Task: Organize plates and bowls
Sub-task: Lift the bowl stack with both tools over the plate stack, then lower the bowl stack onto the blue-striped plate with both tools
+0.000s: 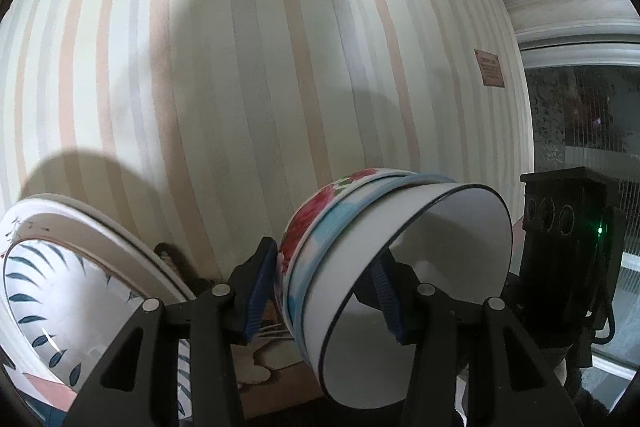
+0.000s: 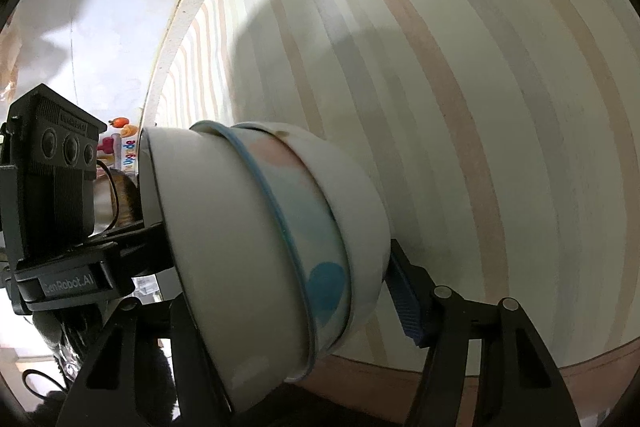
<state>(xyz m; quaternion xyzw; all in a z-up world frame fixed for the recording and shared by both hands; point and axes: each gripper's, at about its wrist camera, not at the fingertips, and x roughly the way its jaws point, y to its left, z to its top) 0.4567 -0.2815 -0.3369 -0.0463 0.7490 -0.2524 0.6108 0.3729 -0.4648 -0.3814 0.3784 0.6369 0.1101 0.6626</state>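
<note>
A stack of three nested bowls (image 1: 360, 267) is held on its side in the air: a red-flowered bowl, a blue-patterned bowl and a white bowl with a dark rim. My left gripper (image 1: 324, 287) is shut on the stack, one finger outside the flowered bowl and one inside the white bowl. The same stack (image 2: 272, 259) fills the right wrist view, and my right gripper (image 2: 288, 291) is shut on it from the other side. Plates with blue leaf marks (image 1: 68, 287) stand tilted at the lower left.
A striped wall (image 1: 260, 67) is close behind the bowls. The other gripper's black camera unit (image 1: 572, 239) is at the right, and it also shows in the right wrist view (image 2: 52, 195). A wooden surface (image 2: 400, 383) lies below.
</note>
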